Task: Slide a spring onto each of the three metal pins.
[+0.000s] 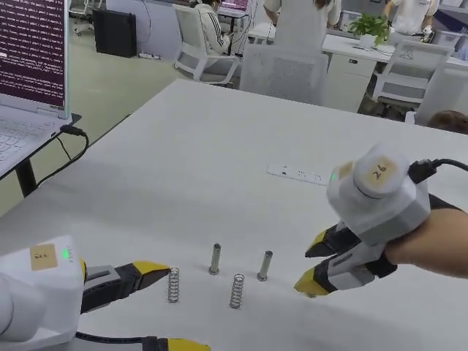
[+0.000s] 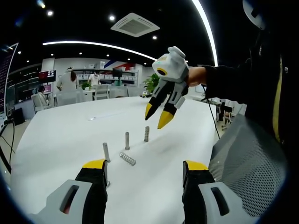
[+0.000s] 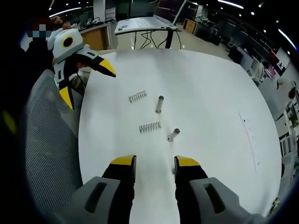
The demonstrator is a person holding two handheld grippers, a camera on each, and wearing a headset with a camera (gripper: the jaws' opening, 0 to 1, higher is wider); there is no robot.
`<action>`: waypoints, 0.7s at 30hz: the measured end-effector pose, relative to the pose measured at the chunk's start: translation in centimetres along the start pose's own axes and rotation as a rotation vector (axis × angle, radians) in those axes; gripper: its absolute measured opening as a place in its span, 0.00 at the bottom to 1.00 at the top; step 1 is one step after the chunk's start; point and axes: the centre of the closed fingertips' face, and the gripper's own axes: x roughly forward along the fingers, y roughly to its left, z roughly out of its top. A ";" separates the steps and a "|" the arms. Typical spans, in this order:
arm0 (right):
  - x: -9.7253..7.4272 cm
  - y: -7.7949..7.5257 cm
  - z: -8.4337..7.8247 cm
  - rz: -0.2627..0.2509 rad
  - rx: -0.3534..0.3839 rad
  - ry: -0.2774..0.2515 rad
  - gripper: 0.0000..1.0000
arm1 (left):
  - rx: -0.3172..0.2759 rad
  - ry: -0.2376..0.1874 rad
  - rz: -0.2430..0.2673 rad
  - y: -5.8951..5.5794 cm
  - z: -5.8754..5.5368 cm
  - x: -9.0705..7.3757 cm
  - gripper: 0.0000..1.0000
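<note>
Left gripper view: spring-covered pin [image 2: 146,134]

Pins [image 1: 215,259], springs [image 1: 237,290] crowd centre (open tabletop [image 1: 219,146] beyond).

Left pin [image 1: 215,259] and right pin [image 1: 265,265] upright, side by side on the surface [image 1: 219,161]. Left spring [image 1: 173,284] lies nearer, left of both pins; right spring [image 1: 237,290] nearer, between them. Power strip [image 1: 296,174] farther off, right. Laptop [image 1: 29,73] far left.

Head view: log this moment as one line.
left gripper open; right gripper open; two springs lying on table; two pins bare
</note>
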 end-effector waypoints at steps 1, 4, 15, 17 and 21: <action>0.1 0.3 -0.1 0.004 0.001 0.000 0.31 | -0.001 0.002 0.002 0.1 -0.1 0.0 0.61; 0.3 1.0 0.0 0.013 0.004 -0.006 0.30 | -0.010 0.007 0.015 0.6 -0.5 0.0 0.61; 0.3 2.1 0.4 0.027 0.000 -0.019 0.31 | -0.043 0.049 0.044 2.7 -2.4 1.1 0.56; 0.3 2.3 0.5 0.028 -0.001 -0.022 0.31 | -0.046 0.057 0.050 3.2 -2.9 1.3 0.55; 0.5 2.7 0.3 0.041 -0.002 -0.017 0.31 | -0.060 0.089 0.069 4.3 -4.0 2.0 0.51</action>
